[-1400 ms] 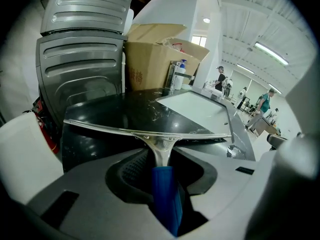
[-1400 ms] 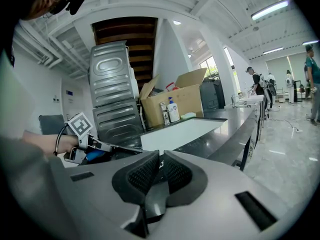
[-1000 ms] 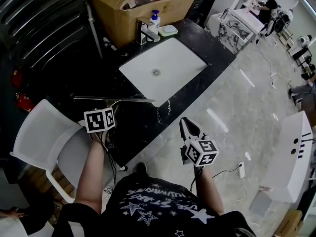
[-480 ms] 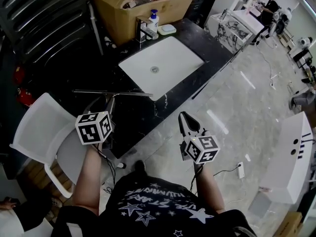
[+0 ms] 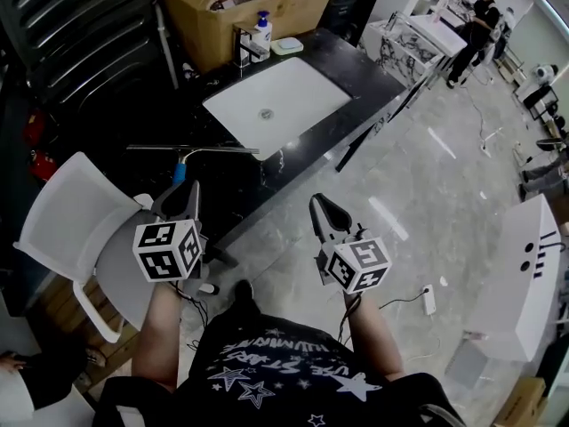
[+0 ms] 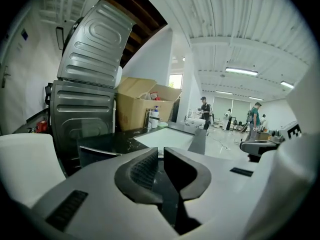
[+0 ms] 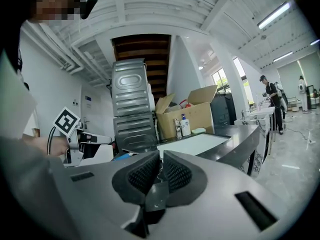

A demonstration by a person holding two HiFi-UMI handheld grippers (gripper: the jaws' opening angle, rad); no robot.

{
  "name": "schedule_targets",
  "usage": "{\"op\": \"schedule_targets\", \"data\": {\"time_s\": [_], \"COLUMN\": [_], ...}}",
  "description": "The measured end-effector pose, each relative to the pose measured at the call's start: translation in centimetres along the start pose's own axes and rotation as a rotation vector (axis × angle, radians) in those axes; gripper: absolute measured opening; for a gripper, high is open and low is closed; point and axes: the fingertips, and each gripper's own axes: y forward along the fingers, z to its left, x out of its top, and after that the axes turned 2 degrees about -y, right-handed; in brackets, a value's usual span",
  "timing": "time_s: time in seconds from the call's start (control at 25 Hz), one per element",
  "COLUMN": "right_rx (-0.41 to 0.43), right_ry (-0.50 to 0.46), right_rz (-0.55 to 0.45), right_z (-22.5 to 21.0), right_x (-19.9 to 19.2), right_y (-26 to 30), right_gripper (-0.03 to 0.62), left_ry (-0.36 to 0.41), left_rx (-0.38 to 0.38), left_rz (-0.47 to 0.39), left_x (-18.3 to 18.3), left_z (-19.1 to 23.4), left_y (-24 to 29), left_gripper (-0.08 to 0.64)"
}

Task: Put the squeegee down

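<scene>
The squeegee (image 5: 192, 149), a long metal blade with a blue handle (image 5: 180, 170), lies on the black countertop (image 5: 233, 192) just in front of the sink. My left gripper (image 5: 183, 199) hangs a little back from the handle, off it. Its jaws are closing, a narrow gap still shows between the pads, and nothing is in it. In the left gripper view the blade's pale edge (image 6: 99, 150) shows beyond the left gripper (image 6: 161, 159). My right gripper (image 5: 322, 213) hovers over the floor beside the counter; in the right gripper view it (image 7: 161, 168) is shut and empty.
A white sink basin (image 5: 307, 92) is set in the counter, with a tap (image 5: 240, 44), a soap bottle (image 5: 260, 27) and an open cardboard box (image 5: 222, 12) behind. A white chair (image 5: 67, 225) stands at my left. A person (image 5: 471, 27) stands far off on the marble floor.
My left gripper has let go of the squeegee, drawn back and up from it, and its jaws have narrowed. The squeegee stays on the counter. My right gripper has risen slightly.
</scene>
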Motion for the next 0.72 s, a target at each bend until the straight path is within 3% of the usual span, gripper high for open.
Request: {"op": "schedule_targets", "data": {"time_s": [0.36,0.72], "right_rx": [0.035,0.057], "right_ry": [-0.021,-0.021], "right_rz": [-0.016,-0.018], "right_z": [1.4,3.1], "right_x": [-0.7,-2.4], "right_y": [-5.8,-10.6], "right_gripper": [0.055,0.055], "left_ry": [0.017,0.024], "left_rx": [-0.022,-0.036], "left_rz": [-0.066,-0.057], "left_x": [-2.8,-6.7], "left_z": [-4.6,-7.9], "left_y": [-5.5,-10.0], "left_gripper": [0.021,0.02]}}
